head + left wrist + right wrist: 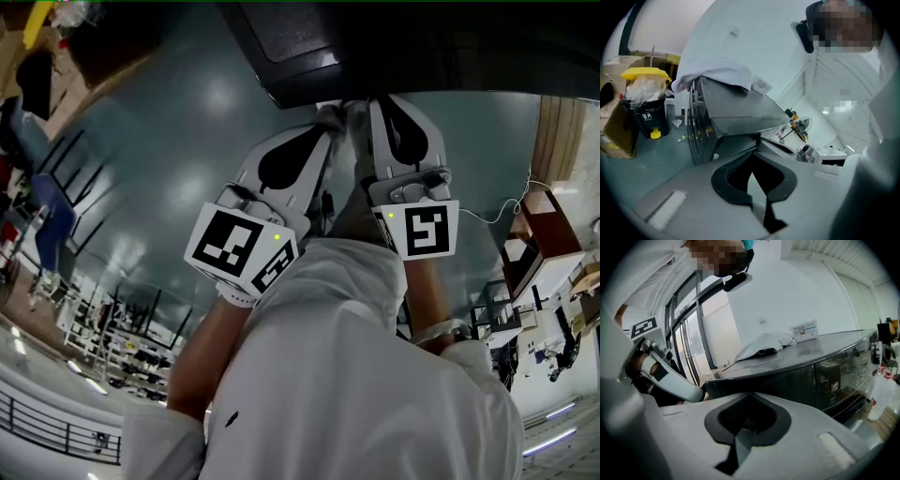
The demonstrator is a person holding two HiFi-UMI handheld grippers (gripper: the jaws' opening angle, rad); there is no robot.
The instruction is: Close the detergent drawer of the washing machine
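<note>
Left gripper (328,120) and right gripper (367,105) both clenched, empty, tips close to washing machine (787,376); drawer not distinguishable. White cloth (717,75) on top. Yellow-lidded bin (644,101), cardboard box (616,136) beside it, grey floor (651,159).

Lighting even and diffuse; soft glare patches on the floor (211,98), head view upper left. Gripper views bend heavily toward black vignetted corners (near foreground soft).
</note>
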